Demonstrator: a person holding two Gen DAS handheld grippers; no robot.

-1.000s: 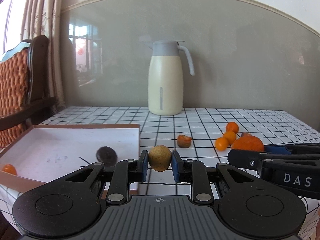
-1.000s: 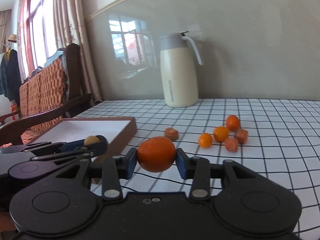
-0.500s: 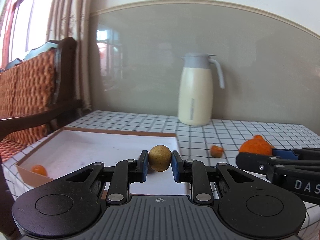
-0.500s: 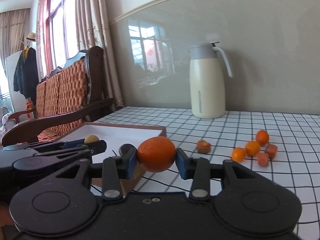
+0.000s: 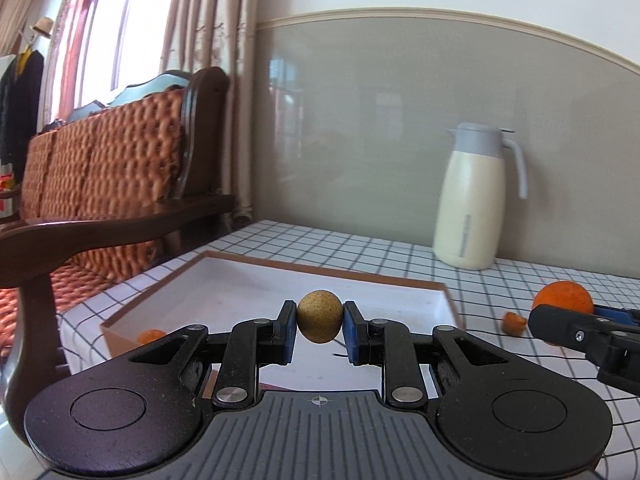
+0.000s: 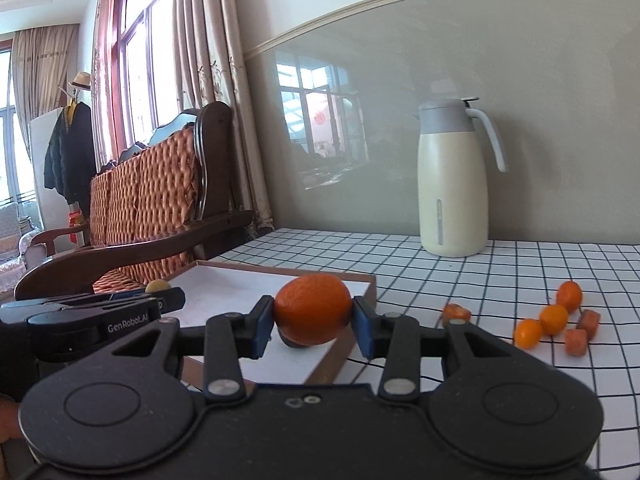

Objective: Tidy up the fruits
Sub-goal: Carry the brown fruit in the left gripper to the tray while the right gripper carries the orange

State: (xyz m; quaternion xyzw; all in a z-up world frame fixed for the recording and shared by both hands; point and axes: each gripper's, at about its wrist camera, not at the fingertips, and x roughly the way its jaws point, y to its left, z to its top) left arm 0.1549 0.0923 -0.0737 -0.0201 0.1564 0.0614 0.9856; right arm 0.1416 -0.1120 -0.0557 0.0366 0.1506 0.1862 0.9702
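Observation:
My left gripper is shut on a small tan speckled fruit and holds it above the white tray. My right gripper is shut on an orange and holds it over the tray's right edge. The right gripper and its orange also show at the right of the left wrist view. A small orange fruit lies in the tray's near left corner. A dark fruit in the tray is mostly hidden behind the orange.
Several small orange fruits and orange cubes lie loose on the checked tablecloth to the right. One more piece lies near the tray. A cream jug stands at the back. A wooden chair stands left of the table.
Both grippers have swung left towards the tray with their fruit still held. The loose fruits have shifted to the right in both views.

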